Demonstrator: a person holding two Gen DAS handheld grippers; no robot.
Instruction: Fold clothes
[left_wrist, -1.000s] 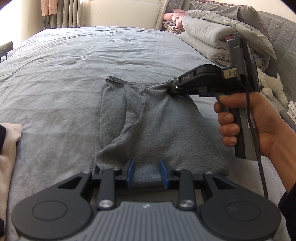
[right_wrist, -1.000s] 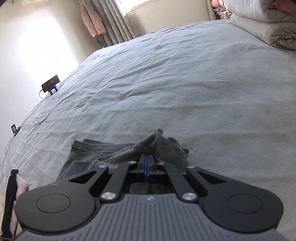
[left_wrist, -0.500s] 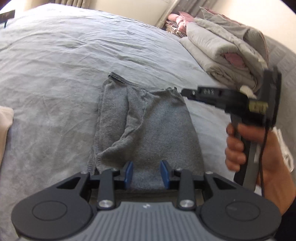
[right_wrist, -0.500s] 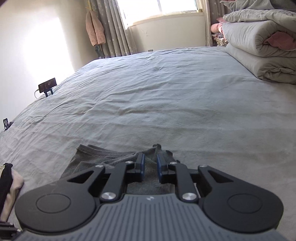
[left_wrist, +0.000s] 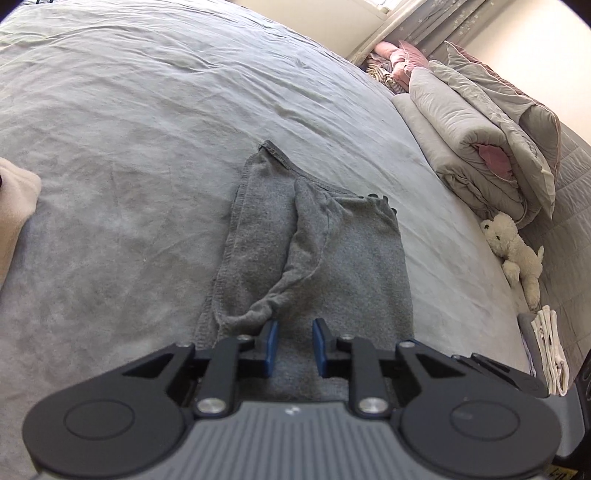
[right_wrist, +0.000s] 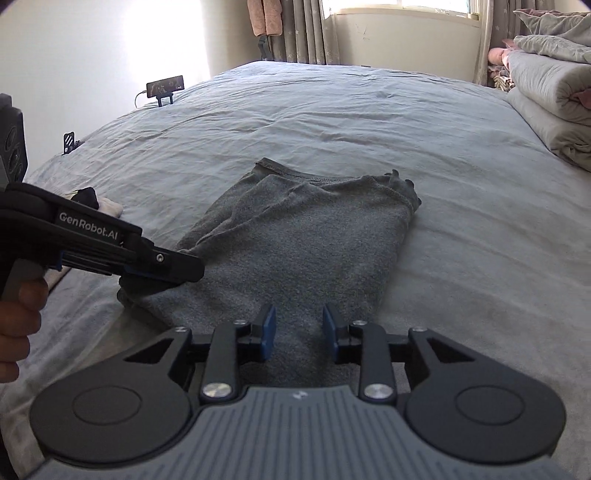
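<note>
left wrist: low over near edge of grey garment (left_wrist: 317, 258), faces bedding pile (left_wrist: 480, 140)
right wrist: close, faces window
shared: garment, bed (right_wrist: 369, 110)

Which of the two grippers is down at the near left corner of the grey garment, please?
The left gripper: its closing jaws sit at the grey garment's near left corner, while the right gripper, jaws opening, holds nothing.

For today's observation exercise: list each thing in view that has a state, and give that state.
Grey garment: folded, flat on bed, far corner bunched.
Left gripper: closing, near edge of garment between its pads.
Right gripper: opening, nothing gripped.
Duvet: folded, stacked.
Toy bear: lying down.
</note>
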